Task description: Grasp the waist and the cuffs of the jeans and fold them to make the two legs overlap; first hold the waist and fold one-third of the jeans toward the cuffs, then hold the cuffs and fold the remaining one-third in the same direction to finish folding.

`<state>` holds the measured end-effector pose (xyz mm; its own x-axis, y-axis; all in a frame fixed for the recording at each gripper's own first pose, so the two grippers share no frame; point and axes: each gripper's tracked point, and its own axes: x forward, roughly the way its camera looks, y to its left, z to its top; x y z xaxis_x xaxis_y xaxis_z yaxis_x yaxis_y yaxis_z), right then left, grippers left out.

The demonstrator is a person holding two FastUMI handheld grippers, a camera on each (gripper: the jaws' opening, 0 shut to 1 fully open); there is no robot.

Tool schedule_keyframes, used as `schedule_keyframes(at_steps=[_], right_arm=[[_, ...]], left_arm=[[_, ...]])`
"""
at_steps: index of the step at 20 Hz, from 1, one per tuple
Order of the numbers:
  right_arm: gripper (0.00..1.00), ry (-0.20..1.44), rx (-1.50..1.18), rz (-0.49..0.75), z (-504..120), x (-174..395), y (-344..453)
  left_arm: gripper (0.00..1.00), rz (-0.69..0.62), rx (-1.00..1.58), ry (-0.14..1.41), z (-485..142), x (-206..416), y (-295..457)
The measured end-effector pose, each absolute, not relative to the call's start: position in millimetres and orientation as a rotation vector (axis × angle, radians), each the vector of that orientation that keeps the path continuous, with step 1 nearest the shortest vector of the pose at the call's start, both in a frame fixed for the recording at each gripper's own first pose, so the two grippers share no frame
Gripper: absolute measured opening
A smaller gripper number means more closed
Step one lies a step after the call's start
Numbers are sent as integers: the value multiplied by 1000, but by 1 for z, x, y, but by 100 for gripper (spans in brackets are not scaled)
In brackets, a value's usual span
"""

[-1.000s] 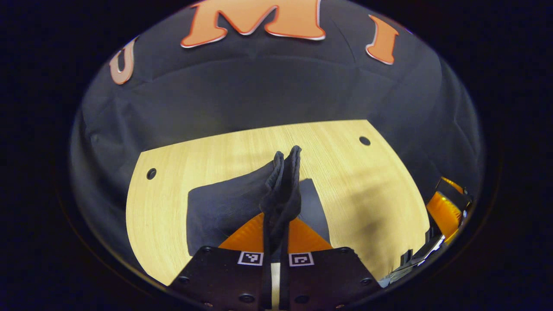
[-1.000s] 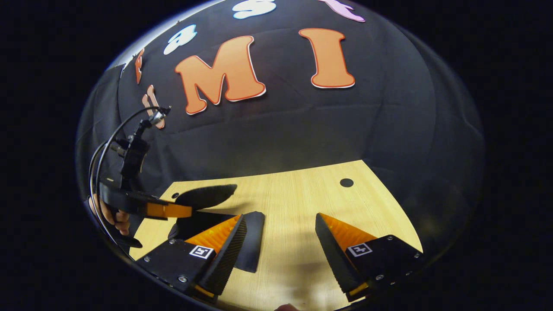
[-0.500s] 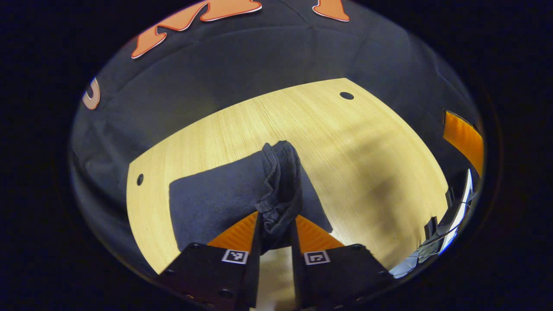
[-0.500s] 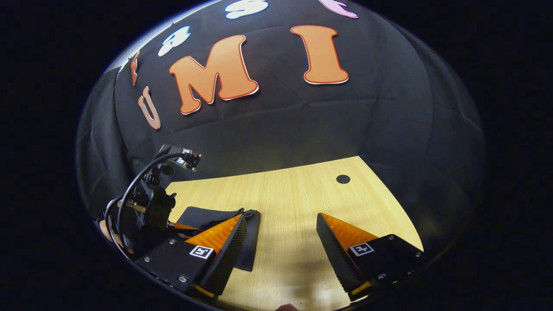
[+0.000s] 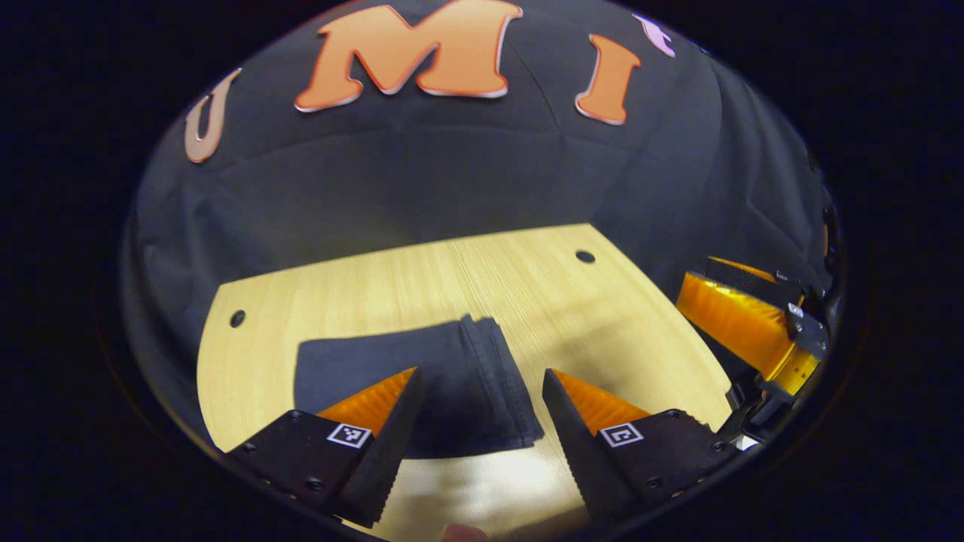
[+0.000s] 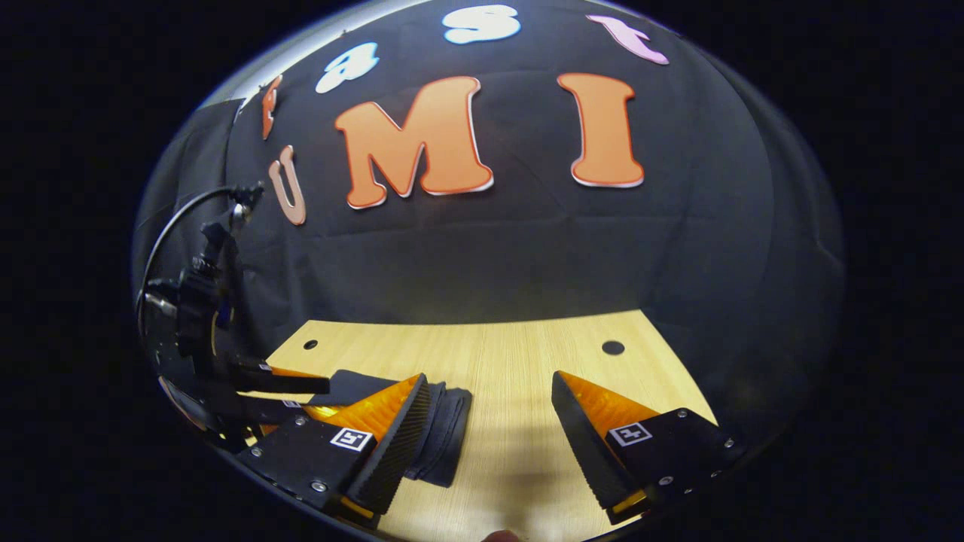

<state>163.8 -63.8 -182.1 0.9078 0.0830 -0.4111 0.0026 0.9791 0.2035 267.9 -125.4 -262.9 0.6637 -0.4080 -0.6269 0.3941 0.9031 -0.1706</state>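
Two grippers hang over the wooden table [image 5: 617,331], both with fingers spread apart and holding nothing. The folded jeans [image 5: 452,384] lie flat on the table, below the left gripper [image 5: 478,403] and left of the right gripper [image 6: 489,410].

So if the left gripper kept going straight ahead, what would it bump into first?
Probably the folded jeans. The left gripper is open and the jeans lie on the table right between its fingers; how high it hovers above them is hard to tell.
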Motion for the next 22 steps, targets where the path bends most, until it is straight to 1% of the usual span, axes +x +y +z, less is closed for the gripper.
schedule_keyframes(at_steps=[3,4,6,7,8,9,10,11,13,14,15,19,20,21,22], right_arm=[[98,338,140,55,-152,170,-52],[98,310,119,61,-143,172,-46],[100,247,99,85,-125,176,-33],[98,226,96,104,-119,174,-25],[98,215,94,121,-116,171,-15],[100,206,89,133,-116,169,-7],[98,195,82,142,-115,167,1],[98,180,75,151,-114,165,9],[98,153,64,170,-110,161,24],[98,143,62,180,-110,159,30],[98,138,60,196,-109,157,35],[97,124,56,214,-106,150,44],[97,119,59,213,-106,148,45],[97,119,60,212,-108,148,45],[97,121,64,213,-110,147,46]], left_arm=[[100,-352,-21,573,-225,276,-84],[98,-322,-20,538,-217,274,-74],[98,-276,-28,466,-200,271,-59],[98,-251,-34,427,-191,270,-52],[98,-231,-51,390,-179,267,-46],[98,-216,-78,316,-163,264,-44],[99,-204,-99,246,-151,262,-43],[98,-186,-105,206,-142,255,-40],[98,-141,-91,167,-135,244,-32],[96,-120,-91,145,-125,242,-27],[99,-112,-93,122,-119,239,-23],[98,-81,-67,37,-102,229,-9],[96,-73,-48,18,-101,227,-10],[100,-53,-34,20,-104,228,-7],[95,-26,-21,36,-107,227,-1]])
